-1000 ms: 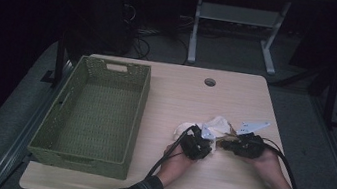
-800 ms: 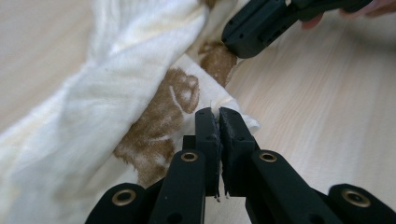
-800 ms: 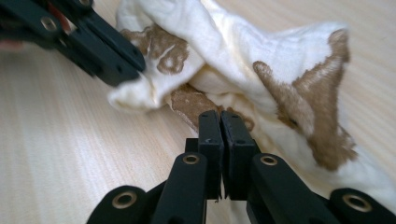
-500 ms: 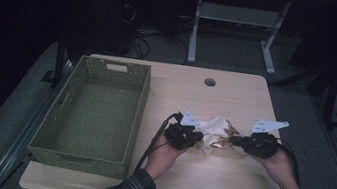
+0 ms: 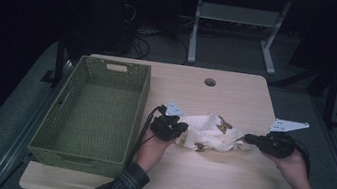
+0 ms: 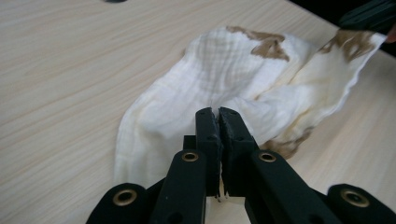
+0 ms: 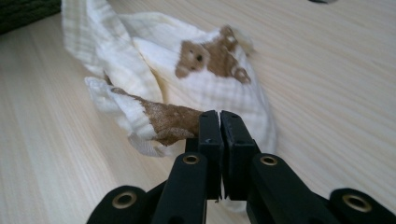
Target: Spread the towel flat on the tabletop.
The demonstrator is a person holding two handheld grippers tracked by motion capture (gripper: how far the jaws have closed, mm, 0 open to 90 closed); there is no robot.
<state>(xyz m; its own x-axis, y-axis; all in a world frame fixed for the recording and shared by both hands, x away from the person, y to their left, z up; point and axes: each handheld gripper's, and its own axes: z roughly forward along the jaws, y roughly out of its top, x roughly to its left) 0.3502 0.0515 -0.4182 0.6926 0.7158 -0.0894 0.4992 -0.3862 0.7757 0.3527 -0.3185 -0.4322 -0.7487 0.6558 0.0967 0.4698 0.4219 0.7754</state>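
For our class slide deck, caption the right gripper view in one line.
Right tool shut on a brown-patterned corner of the white cloth.

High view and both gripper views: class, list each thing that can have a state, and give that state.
Cream muslin cloth with brown patches: crumpled, on the table, pinched at both ends.
Green woven basket: empty, upright.
Left gripper: shut on the cloth.
Right gripper: shut on the cloth's brown corner.

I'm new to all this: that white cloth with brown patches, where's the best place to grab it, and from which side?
Probably by its outer edges, one from each side. The cloth lies crumpled and limp, so only thin edges suit the jaws. The left gripper and right gripper already pinch opposite ends.
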